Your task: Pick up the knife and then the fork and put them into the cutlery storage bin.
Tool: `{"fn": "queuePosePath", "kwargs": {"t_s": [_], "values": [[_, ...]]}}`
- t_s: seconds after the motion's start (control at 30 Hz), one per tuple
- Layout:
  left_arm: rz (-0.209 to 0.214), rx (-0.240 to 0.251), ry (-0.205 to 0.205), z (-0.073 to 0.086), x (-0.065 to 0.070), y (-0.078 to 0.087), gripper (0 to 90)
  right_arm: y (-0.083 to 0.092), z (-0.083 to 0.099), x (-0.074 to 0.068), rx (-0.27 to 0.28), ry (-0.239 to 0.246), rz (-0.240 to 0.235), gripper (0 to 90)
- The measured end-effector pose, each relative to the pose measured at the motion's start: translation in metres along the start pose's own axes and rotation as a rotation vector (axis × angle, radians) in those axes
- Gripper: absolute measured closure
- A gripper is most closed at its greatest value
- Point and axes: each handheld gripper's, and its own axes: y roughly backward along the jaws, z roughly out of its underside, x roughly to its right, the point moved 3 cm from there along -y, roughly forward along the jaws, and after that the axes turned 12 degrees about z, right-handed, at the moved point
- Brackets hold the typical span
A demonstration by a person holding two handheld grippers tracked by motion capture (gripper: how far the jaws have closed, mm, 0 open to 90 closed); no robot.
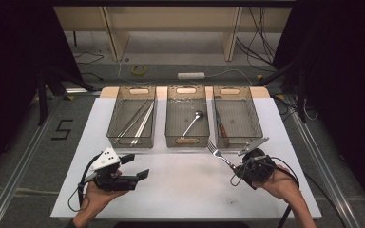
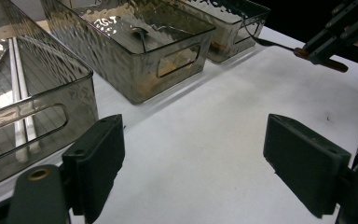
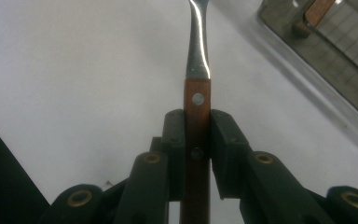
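Observation:
A fork [image 1: 217, 152] with a wooden handle [image 3: 196, 116] is clamped in my right gripper [image 1: 240, 167], its tines pointing toward the right bin [image 1: 254, 114]; both pads press on the handle, and the fork hangs above the white table [image 1: 180, 185]. My left gripper [image 1: 137, 167] rests at the front left, jaws wide apart with nothing between its pads [image 2: 98, 158]. Three clear bins stand in a row: the left bin [image 1: 118, 118] holds long metal utensils [image 1: 140, 122], the middle bin [image 1: 171, 114] a spoon [image 1: 192, 122], the right bin a wood-handled utensil [image 1: 221, 124].
Beyond the table lie a roll of tape [image 1: 139, 70], a white power strip [image 1: 191, 75] and cables on the floor. A number 5 [image 1: 62, 129] is marked on the floor at the left. Metal rails run along both sides of the table.

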Motion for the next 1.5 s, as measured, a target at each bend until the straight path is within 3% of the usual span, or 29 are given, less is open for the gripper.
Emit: {"fn": "queuePosePath", "kwargs": {"t_s": [0.53, 1.0, 1.5], "values": [[0.0, -0.002, -0.002, 0.0, 0.0, 0.001, 20.0, 0.01, -0.026, 0.023, 0.073, -0.04, 0.034, 77.4], [0.001, -0.001, -0.005, 0.0, 0.0, 0.001, 20.0, 0.011, -0.065, 0.047, 0.123, -0.09, 0.057, 77.4], [-0.001, 0.0, -0.006, 0.0, 0.0, 0.001, 20.0, 0.006, -0.093, 0.082, 0.134, -0.2, 0.08, 77.4]]}}
